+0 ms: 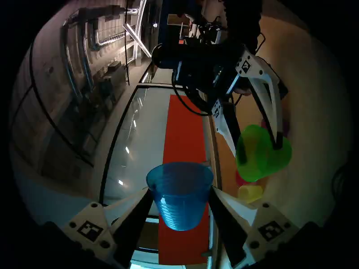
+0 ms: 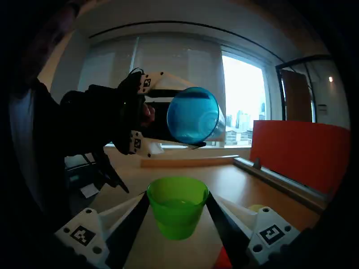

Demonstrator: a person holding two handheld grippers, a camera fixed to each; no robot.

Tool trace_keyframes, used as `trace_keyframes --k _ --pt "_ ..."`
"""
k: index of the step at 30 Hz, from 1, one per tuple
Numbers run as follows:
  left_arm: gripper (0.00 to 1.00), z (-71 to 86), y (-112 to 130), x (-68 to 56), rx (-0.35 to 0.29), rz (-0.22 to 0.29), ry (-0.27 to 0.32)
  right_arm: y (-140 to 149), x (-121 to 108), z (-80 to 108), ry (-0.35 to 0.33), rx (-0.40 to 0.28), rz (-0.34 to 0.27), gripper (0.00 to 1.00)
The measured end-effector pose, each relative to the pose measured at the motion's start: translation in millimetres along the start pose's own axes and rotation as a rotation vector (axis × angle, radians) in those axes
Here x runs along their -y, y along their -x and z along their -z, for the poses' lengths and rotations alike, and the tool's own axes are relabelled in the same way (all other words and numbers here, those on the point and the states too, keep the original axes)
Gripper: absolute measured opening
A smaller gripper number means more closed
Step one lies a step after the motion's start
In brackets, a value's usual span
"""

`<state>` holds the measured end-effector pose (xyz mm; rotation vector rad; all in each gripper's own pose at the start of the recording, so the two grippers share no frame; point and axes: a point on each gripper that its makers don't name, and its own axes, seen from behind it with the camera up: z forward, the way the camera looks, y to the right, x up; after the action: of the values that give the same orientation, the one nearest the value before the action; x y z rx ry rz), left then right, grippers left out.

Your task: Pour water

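Pinching blue cup (image 1: 180, 197), left hand-held gripper (image 1: 179, 192) tilts.

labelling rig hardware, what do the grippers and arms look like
The left gripper and right gripper have white angular fingers with black inner pads, a black-and-white square marker at each finger base. The right one's body is black, with a looping black cable. The arm behind the left gripper wears a dark sleeve.

We hold the lower cup (image 2: 178, 213) in the right gripper (image 2: 177, 198), over the table (image 2: 233, 179). The upper cup (image 2: 197, 112), in the left gripper (image 2: 194, 119), lies tipped above it.
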<state>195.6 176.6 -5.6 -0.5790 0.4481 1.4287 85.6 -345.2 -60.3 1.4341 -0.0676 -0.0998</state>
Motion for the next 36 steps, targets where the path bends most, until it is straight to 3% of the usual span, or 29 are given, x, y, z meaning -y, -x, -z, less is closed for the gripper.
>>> trace_keyframes --k 6,18,36 --pt "0.83 0.2 1 1.7 -0.002 0.054 -0.001 -3 -1 2.0 0.002 -0.002 0.003 0.92" --pt "0.83 -2.3 9 4.5 -0.008 0.258 -0.004 -4 -1 4.0 0.010 -0.004 0.007 0.91" --pt "0.83 -1.9 18 9.9 -0.024 0.621 0.008 -8 -2 6.8 0.022 -0.005 0.015 0.92"
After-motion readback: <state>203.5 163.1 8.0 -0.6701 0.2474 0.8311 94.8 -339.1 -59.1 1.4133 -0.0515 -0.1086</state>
